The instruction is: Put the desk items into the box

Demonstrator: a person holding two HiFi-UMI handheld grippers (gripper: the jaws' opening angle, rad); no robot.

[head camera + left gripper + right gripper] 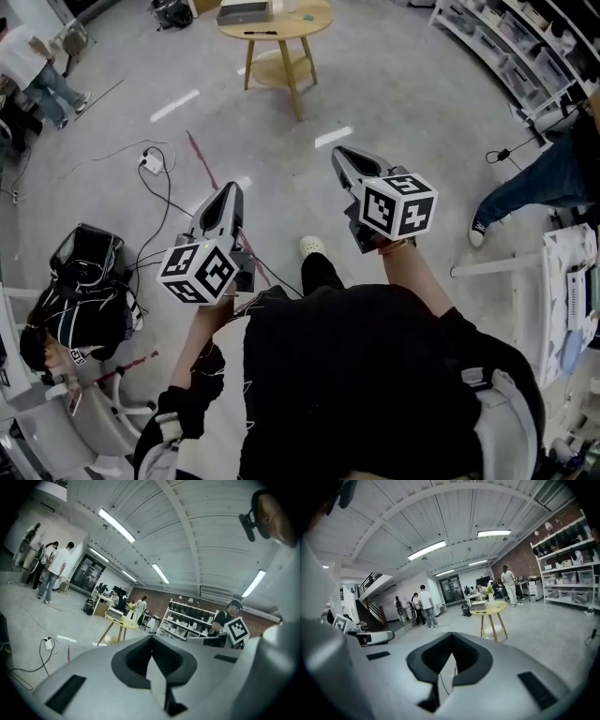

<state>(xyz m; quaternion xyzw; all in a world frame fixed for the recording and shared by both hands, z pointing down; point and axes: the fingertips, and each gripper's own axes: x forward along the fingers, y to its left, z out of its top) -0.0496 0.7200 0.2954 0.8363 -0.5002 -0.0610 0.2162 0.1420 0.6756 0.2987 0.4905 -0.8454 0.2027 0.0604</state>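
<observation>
Head view: left gripper [228, 192] and right gripper [342, 159] hang over the floor [281, 131], jaws pressed together, empty; the box [246, 11] sits on the tabletop [314, 21] well ahead (nothing started yet), so approaching it probably comes first.

Seen from the head view, the round yellow bench [302, 21] runs off the top edge, and the grey box [246, 11] on it is cut there too. A thin dark item [260, 33] beside the box is too small to name. Marker cubes hide the hands behind the left gripper [228, 190] and right gripper [341, 155]. A bystander [534, 183] at the right edge shows only a leg and a shoe.
</observation>
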